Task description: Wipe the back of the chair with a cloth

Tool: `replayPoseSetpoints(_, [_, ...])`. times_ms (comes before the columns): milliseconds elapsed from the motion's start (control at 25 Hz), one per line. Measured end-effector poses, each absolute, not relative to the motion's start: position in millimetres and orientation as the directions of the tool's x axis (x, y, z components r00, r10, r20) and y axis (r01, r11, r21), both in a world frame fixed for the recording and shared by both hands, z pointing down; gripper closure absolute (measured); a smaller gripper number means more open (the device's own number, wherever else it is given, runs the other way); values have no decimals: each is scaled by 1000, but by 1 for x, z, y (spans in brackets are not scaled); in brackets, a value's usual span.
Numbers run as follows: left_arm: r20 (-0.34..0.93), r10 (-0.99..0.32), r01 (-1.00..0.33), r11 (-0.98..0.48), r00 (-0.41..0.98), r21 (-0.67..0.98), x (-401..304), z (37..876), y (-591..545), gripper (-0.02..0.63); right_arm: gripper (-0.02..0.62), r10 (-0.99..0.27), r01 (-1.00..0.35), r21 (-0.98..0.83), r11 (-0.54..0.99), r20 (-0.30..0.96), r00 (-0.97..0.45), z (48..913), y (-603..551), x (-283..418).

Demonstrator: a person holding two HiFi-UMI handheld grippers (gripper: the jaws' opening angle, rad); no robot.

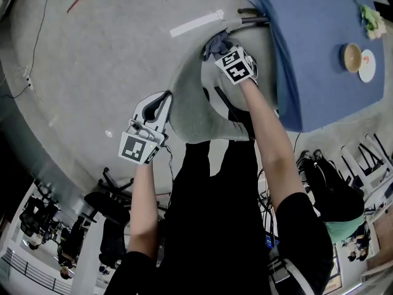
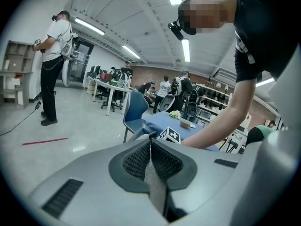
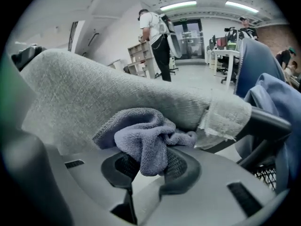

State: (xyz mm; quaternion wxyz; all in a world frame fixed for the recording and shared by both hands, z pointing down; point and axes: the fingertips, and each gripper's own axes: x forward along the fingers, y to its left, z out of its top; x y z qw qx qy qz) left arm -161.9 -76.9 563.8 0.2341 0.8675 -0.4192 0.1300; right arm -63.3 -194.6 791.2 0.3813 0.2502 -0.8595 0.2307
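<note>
- The right claw (image 1: 222, 53) pinches a bunched blue-grey cloth (image 1: 214, 43). In the right gripper view the cloth (image 3: 141, 138) hangs between the pads and spills over their tips.
- The cloth is pressed against the grey fabric chair back (image 3: 94, 88), at the far end of the chair back (image 1: 196, 103) in the head view.
- The left claw (image 1: 163, 102) sits just beside the chair back's left edge, well apart from the cloth. Whether it touches the fabric cannot be told.
- In the left gripper view the left claw (image 2: 150, 145) has its pads pressed together and grips nothing.
- To the right stands a counter (image 1: 319, 42) under a blue cover, carrying a bowl (image 1: 352, 57) and a plate (image 1: 367, 65).
</note>
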Motion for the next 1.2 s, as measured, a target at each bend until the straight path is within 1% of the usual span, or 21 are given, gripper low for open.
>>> replayPoseSetpoints(160, [416, -673, -791, -535, 611, 298, -162, 564, -77, 578, 476, -143, -497, -231, 837, 784, -605, 797, -168, -78])
replayPoseSetpoints(240, [411, -679, -793, -528, 609, 303, -163, 563, -76, 578, 476, -118, -473, -243, 847, 781, -613, 797, -157, -84])
replayPoseSetpoints(400, [398, -690, -796, -517, 605, 315, -164, 563, -76, 578, 476, -105, -457, -254, 852, 773, -625, 797, -147, -89])
replayPoseSetpoints(640, [398, -692, -798, -518, 603, 309, -164, 562, -77, 578, 476, -64, -374, -240, 896, 763, -643, 791, -126, -98])
replayPoseSetpoints(840, [399, -691, -798, -516, 602, 311, -163, 564, -77, 578, 476, -34, -341, -257, 904, 753, -658, 789, -109, -102])
replayPoseSetpoints(1200, [391, -697, -799, -511, 601, 317, -163, 564, -77, 578, 477, -54, -323, -243, 915, 719, -693, 767, -89, -111])
